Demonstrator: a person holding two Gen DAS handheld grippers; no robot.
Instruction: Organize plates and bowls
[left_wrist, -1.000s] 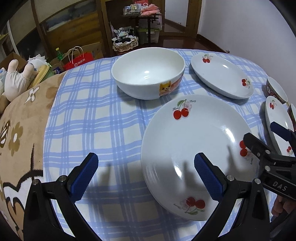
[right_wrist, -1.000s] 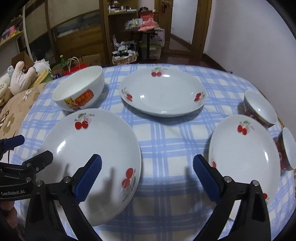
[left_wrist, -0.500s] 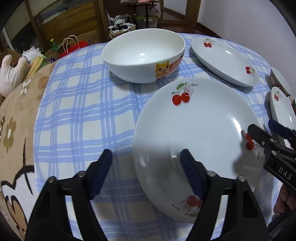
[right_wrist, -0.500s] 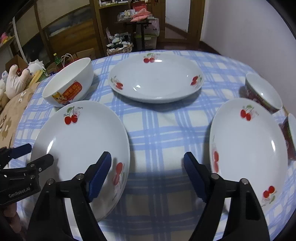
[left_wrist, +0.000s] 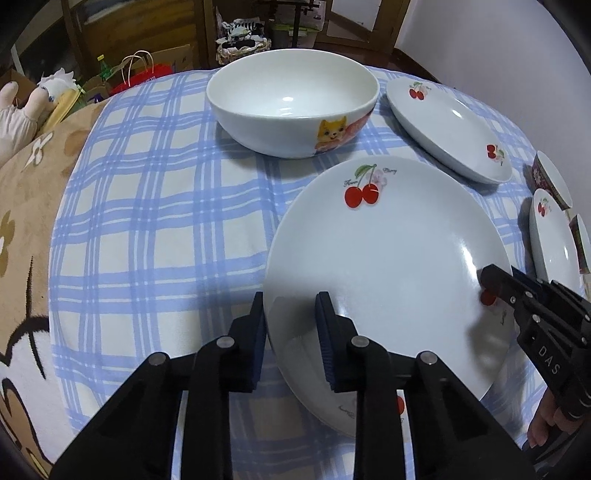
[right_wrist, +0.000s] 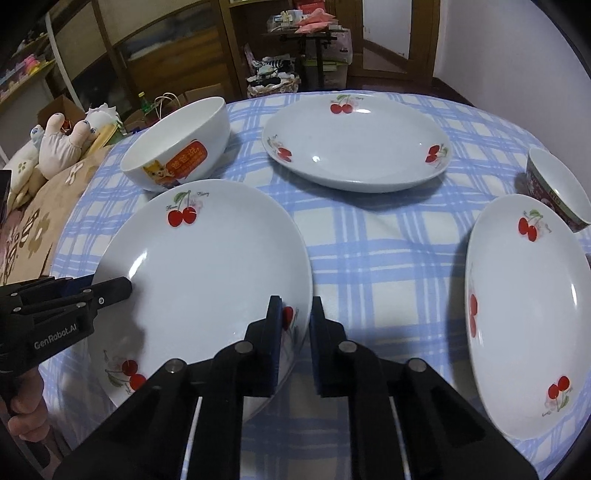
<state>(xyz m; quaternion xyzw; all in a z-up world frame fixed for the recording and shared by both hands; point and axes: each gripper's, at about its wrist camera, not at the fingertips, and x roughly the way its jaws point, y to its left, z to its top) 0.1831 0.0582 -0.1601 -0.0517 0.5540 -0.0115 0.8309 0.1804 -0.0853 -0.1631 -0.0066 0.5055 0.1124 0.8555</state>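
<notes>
On checked tablecloth (right_wrist: 388, 258), cherry plates (right_wrist: 354, 144)

Bare checked cloth lies open along the worktop's (left_wrist: 155, 221) left edge; the large bowl (left_wrist: 291, 107) and far plate (right_wrist: 356, 142) crowd the far edge, another plate (right_wrist: 524, 314) the right.

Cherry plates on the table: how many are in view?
3. One plate is nearest, its rim between both grippers' fingers; one lies at the back, right of the big bowl; one lies on the right. More may sit outside the frames.
</notes>
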